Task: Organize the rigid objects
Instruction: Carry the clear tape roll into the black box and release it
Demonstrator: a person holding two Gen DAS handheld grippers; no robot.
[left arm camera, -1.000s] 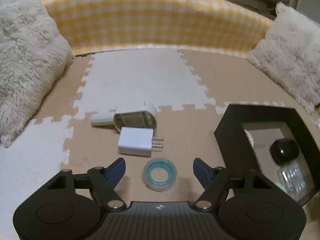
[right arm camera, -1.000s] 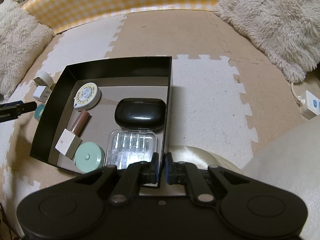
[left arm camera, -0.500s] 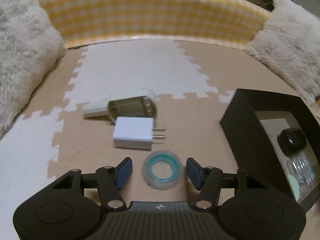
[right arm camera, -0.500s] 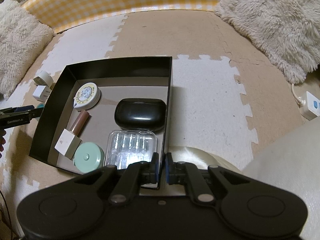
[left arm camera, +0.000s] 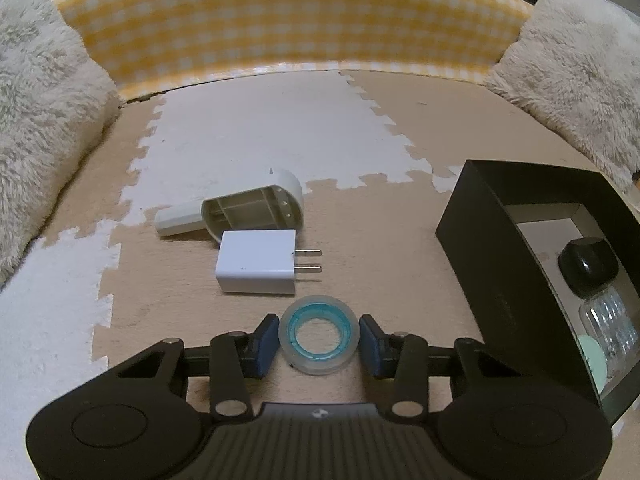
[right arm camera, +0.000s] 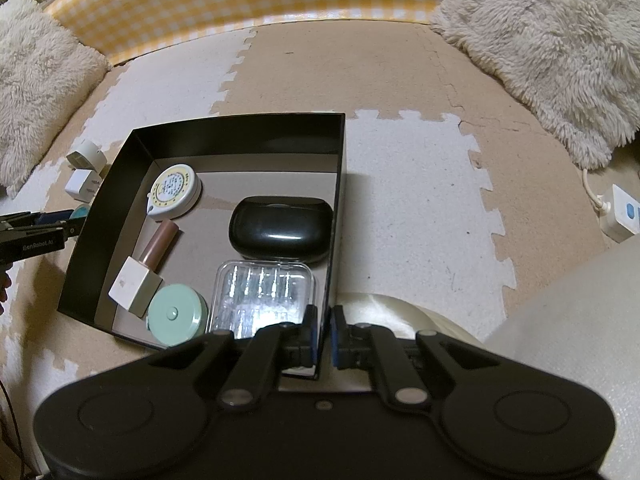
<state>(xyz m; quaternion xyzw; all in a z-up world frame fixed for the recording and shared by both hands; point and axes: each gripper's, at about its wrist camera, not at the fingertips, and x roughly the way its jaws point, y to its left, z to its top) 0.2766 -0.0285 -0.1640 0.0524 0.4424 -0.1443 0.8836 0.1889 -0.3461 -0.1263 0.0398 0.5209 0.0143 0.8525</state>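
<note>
A clear tape roll with a teal core [left arm camera: 318,334] lies on the tan foam mat between the blue pads of my left gripper [left arm camera: 319,340]. The pads stand close on both sides, with small gaps showing. A white plug adapter [left arm camera: 258,267] and a beige plastic scoop-shaped piece [left arm camera: 248,214] lie just beyond. My right gripper [right arm camera: 323,338] is shut on the near right wall of the black box [right arm camera: 338,184]. The box holds a tape measure [right arm camera: 174,190], a black case [right arm camera: 280,232], a clear case [right arm camera: 262,296], a brown tube [right arm camera: 160,246], a white cube [right arm camera: 134,290] and a mint round tin [right arm camera: 176,318].
Fluffy cushions [left arm camera: 36,120] [right arm camera: 548,40] flank the mat and a yellow checked bolster [left arm camera: 288,20] closes the back. A white power strip with cable [right arm camera: 618,212] lies at the right. My left gripper shows in the right wrist view [right arm camera: 36,232], left of the box.
My left gripper has moved forward over the tape roll and its fingers have closed in from wide open to close around it. The right gripper has held still on the box wall.
</note>
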